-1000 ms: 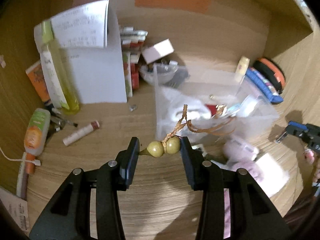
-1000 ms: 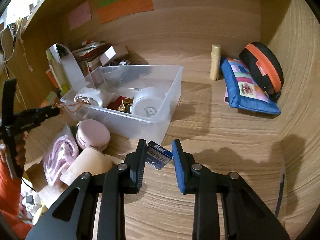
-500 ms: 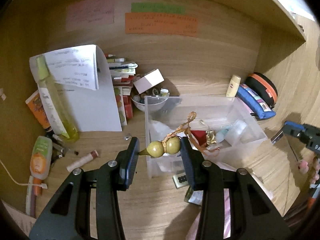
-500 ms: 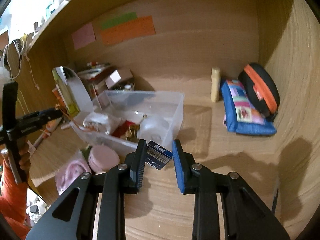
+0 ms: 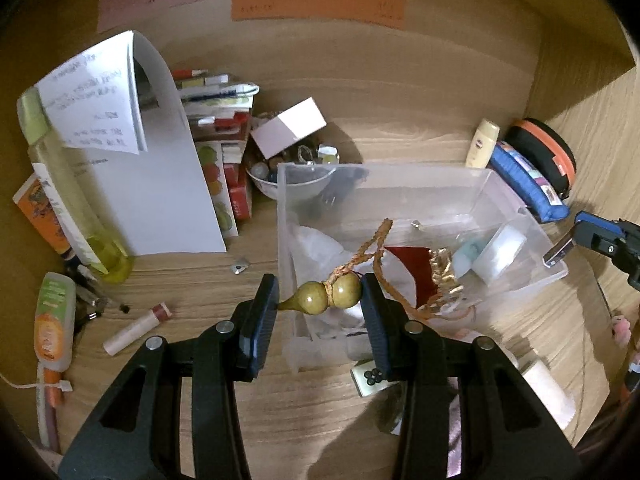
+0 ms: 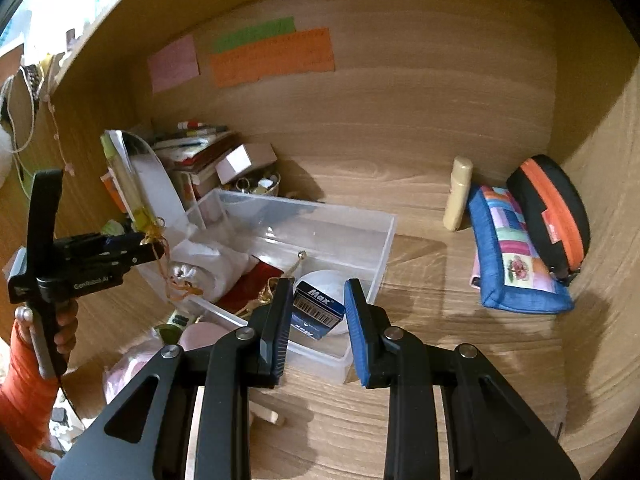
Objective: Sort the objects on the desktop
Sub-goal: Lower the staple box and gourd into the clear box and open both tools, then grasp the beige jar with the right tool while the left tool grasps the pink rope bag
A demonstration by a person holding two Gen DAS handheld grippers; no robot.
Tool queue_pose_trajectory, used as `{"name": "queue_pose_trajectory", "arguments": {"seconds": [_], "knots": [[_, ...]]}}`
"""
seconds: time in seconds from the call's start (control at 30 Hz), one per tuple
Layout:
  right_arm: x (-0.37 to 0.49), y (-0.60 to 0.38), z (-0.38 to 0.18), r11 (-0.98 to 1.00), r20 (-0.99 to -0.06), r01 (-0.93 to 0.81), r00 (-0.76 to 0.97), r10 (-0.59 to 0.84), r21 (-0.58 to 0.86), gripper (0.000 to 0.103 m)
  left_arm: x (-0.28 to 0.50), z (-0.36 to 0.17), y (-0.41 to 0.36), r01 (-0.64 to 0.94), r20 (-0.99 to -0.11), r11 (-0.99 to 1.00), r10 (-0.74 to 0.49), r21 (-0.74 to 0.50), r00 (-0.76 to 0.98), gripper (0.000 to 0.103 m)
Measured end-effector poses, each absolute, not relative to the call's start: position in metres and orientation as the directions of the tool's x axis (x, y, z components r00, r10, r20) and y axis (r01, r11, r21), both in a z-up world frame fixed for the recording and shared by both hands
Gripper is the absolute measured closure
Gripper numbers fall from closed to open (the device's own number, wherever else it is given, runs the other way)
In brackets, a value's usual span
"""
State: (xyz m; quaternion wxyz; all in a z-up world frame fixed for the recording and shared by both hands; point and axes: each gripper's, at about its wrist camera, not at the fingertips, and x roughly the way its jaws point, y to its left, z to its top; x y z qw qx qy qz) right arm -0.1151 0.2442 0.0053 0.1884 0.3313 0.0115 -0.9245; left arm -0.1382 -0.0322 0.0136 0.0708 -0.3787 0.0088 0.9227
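My left gripper is shut on a small olive gourd charm with a braided orange cord, held above the near left corner of the clear plastic bin. My right gripper is shut on a small blue Max staple box, held above the bin's near right corner. The left gripper also shows at the left of the right wrist view. The right gripper's tip shows at the right edge of the left wrist view. The bin holds white items, a red cloth and a gold ornament.
A white paper stand, a yellow bottle, stacked boxes and a small bowl sit behind the bin. A lip balm and orange tube lie left. A blue pouch, orange-black case and cream tube stand right.
Both grippers have risen and moved toward the bin, each keeping its object. The gourd charm and the staple box now hang over the bin's near corners.
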Motion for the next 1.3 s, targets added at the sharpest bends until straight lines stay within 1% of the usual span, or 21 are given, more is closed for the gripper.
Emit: {"name": "queue_pose_trajectory", "arguments": {"seconds": [0.17,0.3,0.47,0.6,0.7,0.8,0.9,1.0,1.07,1.2,1.27,1.3], "knots": [[-0.125,0.235,-0.008,-0.934,-0.647,0.35,-0.695,-0.315,0.08,0.079,-0.143,0.008,-0.032,-0.141,-0.708,-0.989,0.123,-0.033,-0.695,0.061],[-0.13,0.23,-0.016,-0.931,-0.666,0.356,-0.677,-0.314,0.077,0.079,-0.148,0.0,-0.032,-0.142,-0.731,-0.989,0.12,-0.031,-0.672,0.061],[-0.131,0.228,-0.023,-0.928,-0.68,0.365,-0.66,-0.318,0.079,0.078,-0.144,0.001,-0.035,-0.145,-0.723,-0.989,0.123,-0.032,-0.68,0.061],[-0.132,0.227,-0.027,-0.93,-0.688,0.361,-0.657,-0.31,0.074,0.078,-0.139,0.004,-0.035,-0.142,-0.716,-0.99,0.107,-0.011,-0.69,0.051],[-0.131,0.225,-0.028,-0.925,-0.693,0.37,-0.646,-0.321,0.083,0.078,-0.132,0.007,-0.036,-0.155,-0.711,-0.988,0.118,-0.013,-0.694,0.049],[-0.125,0.223,-0.026,-0.925,-0.685,0.374,-0.657,-0.315,0.067,0.078,-0.125,0.01,-0.035,-0.157,-0.704,-0.988,0.113,-0.001,-0.701,0.044],[-0.12,0.222,-0.025,-0.921,-0.684,0.385,-0.655,-0.322,0.064,0.077,-0.121,0.011,-0.034,-0.162,-0.703,-0.987,0.114,0.001,-0.702,0.043],[-0.113,0.222,-0.023,-0.921,-0.678,0.386,-0.664,-0.315,0.05,0.068,-0.114,0.013,-0.034,-0.165,-0.697,-0.986,0.115,0.004,-0.707,0.043],[-0.107,0.225,-0.022,-0.921,-0.673,0.384,-0.667,-0.32,0.058,0.059,-0.107,0.015,-0.032,-0.167,-0.694,-0.986,0.114,0.009,-0.711,0.043],[-0.096,0.226,-0.019,-0.921,-0.665,0.384,-0.673,-0.323,0.058,0.053,-0.091,0.018,-0.028,-0.174,-0.686,-0.984,0.108,0.028,-0.72,0.041],[-0.087,0.228,-0.017,-0.922,-0.659,0.38,-0.677,-0.328,0.068,0.037,-0.084,0.019,-0.026,-0.174,-0.681,-0.984,0.104,0.034,-0.725,0.035],[-0.085,0.228,-0.017,-0.924,-0.656,0.377,-0.68,-0.328,0.072,0.033,-0.081,0.02,-0.026,-0.175,-0.678,-0.984,0.104,0.036,-0.727,0.031]]}}
